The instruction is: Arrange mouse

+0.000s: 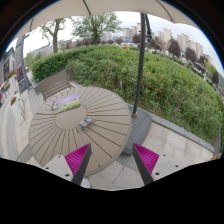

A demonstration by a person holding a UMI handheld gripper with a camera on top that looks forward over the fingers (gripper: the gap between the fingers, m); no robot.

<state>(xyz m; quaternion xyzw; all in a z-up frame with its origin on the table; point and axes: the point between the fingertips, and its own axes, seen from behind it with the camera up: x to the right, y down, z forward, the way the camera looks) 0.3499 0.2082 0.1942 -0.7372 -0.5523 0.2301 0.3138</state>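
Note:
A small grey mouse [87, 122] lies near the middle of a round slatted wooden table [60, 135], well beyond my fingers and to their left. A pale green and lilac mat [67, 101] lies on the table's far side. My gripper [112, 162] is held high above the paved floor, to the right of the table's near edge. Its two fingers with magenta pads [146, 157] stand wide apart with nothing between them.
A dark parasol pole [139, 70] rises just right of the table from a square base [135, 125]. A wooden bench [55, 83] stands behind the table. A thick green hedge [150, 75] lies beyond. Pale paving [110, 170] is below.

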